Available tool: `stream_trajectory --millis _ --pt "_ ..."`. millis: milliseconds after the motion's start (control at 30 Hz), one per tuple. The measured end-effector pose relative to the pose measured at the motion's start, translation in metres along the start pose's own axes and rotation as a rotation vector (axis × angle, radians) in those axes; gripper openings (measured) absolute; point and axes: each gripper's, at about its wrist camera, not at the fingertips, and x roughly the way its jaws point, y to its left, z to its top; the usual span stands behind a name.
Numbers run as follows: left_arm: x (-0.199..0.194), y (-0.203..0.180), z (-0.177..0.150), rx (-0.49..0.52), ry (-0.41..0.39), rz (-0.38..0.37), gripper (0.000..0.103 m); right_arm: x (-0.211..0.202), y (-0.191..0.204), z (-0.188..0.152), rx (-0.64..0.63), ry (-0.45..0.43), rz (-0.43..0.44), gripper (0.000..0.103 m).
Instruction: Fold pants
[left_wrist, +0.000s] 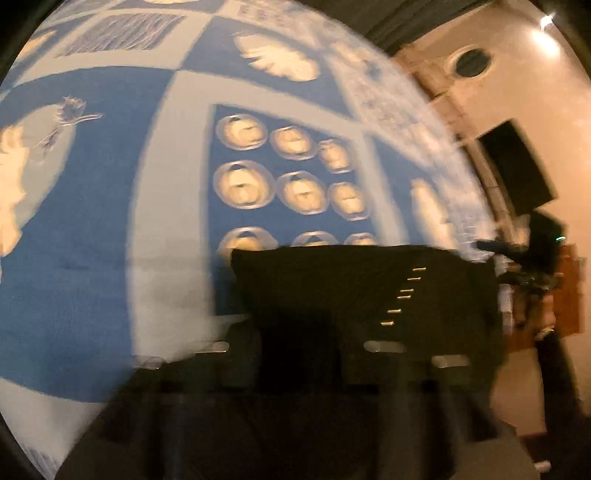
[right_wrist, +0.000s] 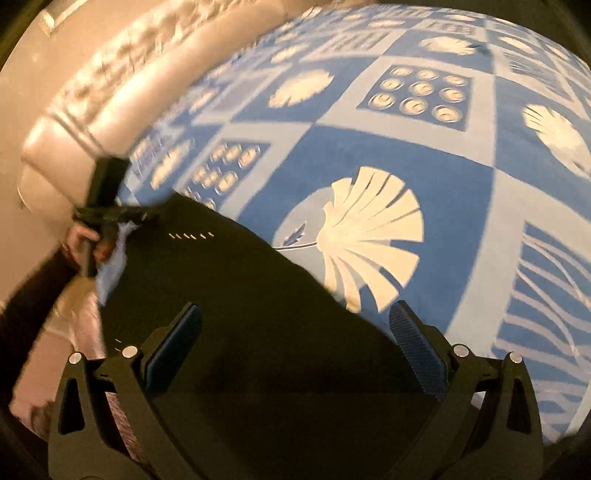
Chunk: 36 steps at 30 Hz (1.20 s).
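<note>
In the left wrist view the left gripper (left_wrist: 299, 373) is smeared by motion, its jaws unreadable against the dark pants (left_wrist: 362, 288). The pants run past the bottom edge in the right wrist view, hiding the bedspread (right_wrist: 424, 155) beneath.

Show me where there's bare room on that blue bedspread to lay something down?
Free: the bedspread beyond the black pants, around the big shell print and farther. Crowded: the pants' far corner, where the left gripper works beside the headboard.
</note>
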Motion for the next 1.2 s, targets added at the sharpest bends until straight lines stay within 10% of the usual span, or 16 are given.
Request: stream_trajectory --millis 233,333,433,833,1200 --pt "-0.002 0.001 0.005 -0.009 -0.004 -0.018 0.031 0.046 0.011 0.002 -0.08 0.17 -0.092 0.093" --pt "-0.006 -0.002 0.005 0.001 -0.043 -0.038 0.03 0.036 0.015 0.003 -0.063 0.147 -0.077 0.023" --pt "-0.011 -0.004 0.005 -0.007 -0.077 -0.07 0.03 0.024 0.022 -0.002 -0.069 0.117 -0.094 0.01" --pt "-0.066 -0.031 -0.031 0.043 -0.233 -0.216 0.03 -0.044 0.092 -0.049 -0.14 -0.128 -0.208 0.008" --pt "-0.096 -0.041 -0.165 0.097 -0.24 -0.182 0.042 -0.041 0.165 -0.184 -0.195 -0.171 -0.311 0.012"
